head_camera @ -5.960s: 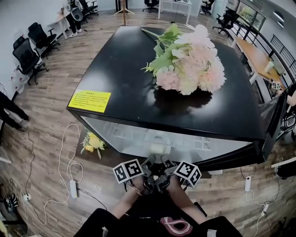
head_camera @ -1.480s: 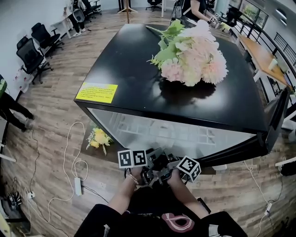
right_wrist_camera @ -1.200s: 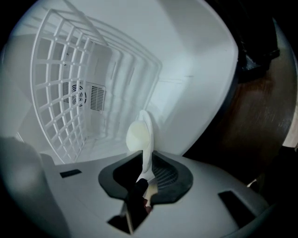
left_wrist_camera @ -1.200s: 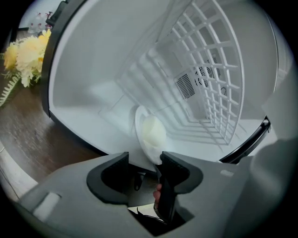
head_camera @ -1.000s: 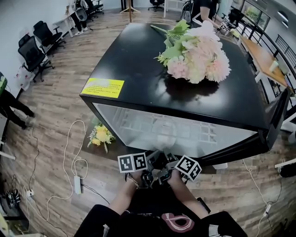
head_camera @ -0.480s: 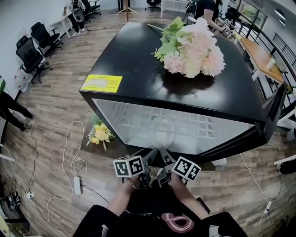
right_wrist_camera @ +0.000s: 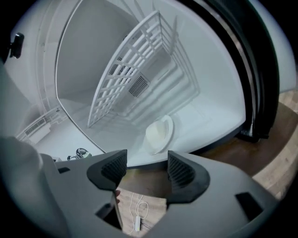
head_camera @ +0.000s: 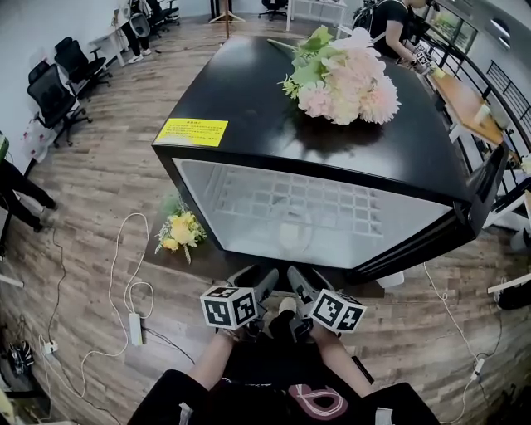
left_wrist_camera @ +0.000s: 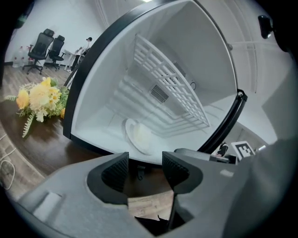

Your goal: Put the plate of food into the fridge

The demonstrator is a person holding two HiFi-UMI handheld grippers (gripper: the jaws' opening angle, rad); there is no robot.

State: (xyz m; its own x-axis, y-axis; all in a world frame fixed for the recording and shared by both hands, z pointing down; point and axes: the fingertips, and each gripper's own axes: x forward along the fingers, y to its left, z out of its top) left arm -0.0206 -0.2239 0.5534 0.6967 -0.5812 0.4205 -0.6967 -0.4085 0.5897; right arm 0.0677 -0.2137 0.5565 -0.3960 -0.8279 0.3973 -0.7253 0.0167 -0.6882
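Observation:
The white plate of food [head_camera: 292, 236] lies on the white floor of the open fridge [head_camera: 249, 133], under its wire shelf [head_camera: 307, 207]. It shows in the left gripper view [left_wrist_camera: 138, 136] and in the right gripper view [right_wrist_camera: 159, 133], beyond both sets of jaws. My left gripper [head_camera: 259, 280] and right gripper [head_camera: 300, 280] hang side by side just outside the fridge's front edge, apart from the plate. The left gripper [left_wrist_camera: 145, 167] stands open and holds nothing. The right gripper [right_wrist_camera: 142, 168] has just been opening its jaws, and nothing is between them.
Pink flowers [head_camera: 344, 79] lie on the fridge's black top. The fridge door [head_camera: 488, 195] stands open at the right. On the wood floor lie a yellow bouquet [head_camera: 178, 232] and a power strip with cables [head_camera: 133, 325]. A person [head_camera: 390, 21] stands at the back.
Both grippers have drawn back from the fridge opening and rolled. The right jaws have spread wider. The plate stays inside the fridge.

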